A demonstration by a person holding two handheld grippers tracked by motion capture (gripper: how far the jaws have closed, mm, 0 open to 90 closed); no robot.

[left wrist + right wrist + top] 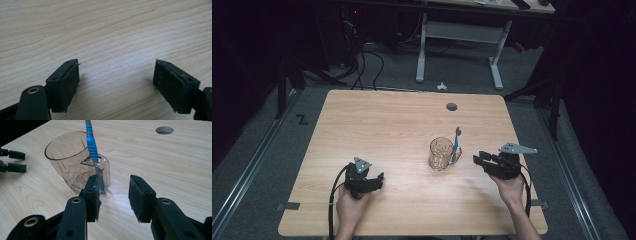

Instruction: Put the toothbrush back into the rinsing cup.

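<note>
Two grippers low on my desk (377, 120): left gripper (379, 178) at 7 o'clock, fingers wide, empty; right gripper (477, 159) fingers apart, nr the glass (440, 153) w/ toothbrush (456, 145) at 4 o'clock.

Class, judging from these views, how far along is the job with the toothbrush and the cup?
Done: the toothbrush stands in the slot at the side of the clear cup, which is upright on the table.
In hand: nothing; the right gripper is open near the cup, and the left gripper is open over bare wood.
Left: seemingly only moving the grippers away.
</note>
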